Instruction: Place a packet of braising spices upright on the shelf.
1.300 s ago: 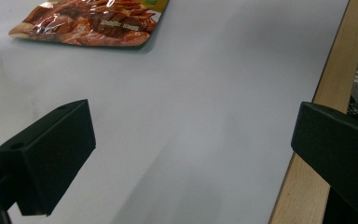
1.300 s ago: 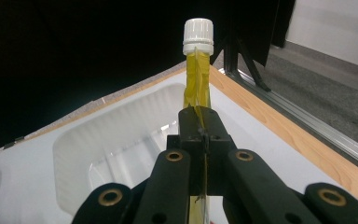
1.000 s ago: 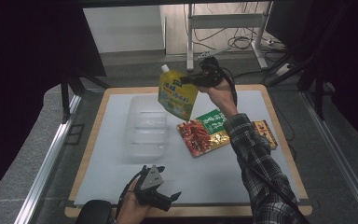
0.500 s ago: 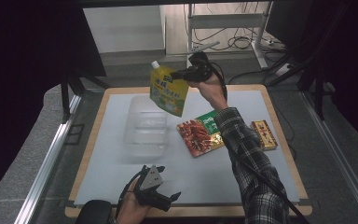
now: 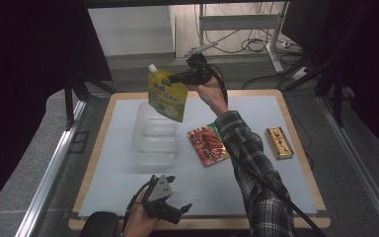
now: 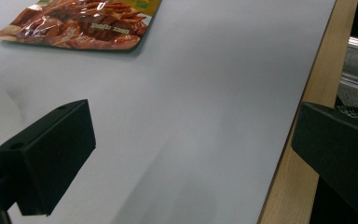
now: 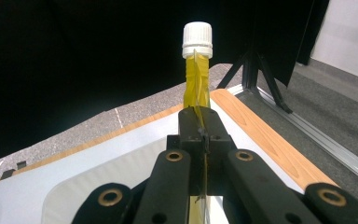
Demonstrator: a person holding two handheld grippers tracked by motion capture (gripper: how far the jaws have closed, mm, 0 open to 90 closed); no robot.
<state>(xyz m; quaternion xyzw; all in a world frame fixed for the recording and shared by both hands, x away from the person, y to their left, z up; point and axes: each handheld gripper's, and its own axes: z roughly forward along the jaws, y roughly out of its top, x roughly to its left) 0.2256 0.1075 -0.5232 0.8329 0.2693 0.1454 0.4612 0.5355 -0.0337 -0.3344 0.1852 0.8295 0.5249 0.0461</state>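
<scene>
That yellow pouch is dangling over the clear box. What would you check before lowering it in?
1. Grip: the right gripper is shut on the top edge of the yellow pouch - ok.
2. Cap: the white cap is on the spout - ok.
3. Position: the pouch hangs above the far end of the clear box - ok.
4. Box contents: looks empty, but it is see-through - cannot tell.
5. Left gripper: open at the near table edge, away from the box - ok.
6. Red packet: lies beside the box, not in the way - ok.
</scene>
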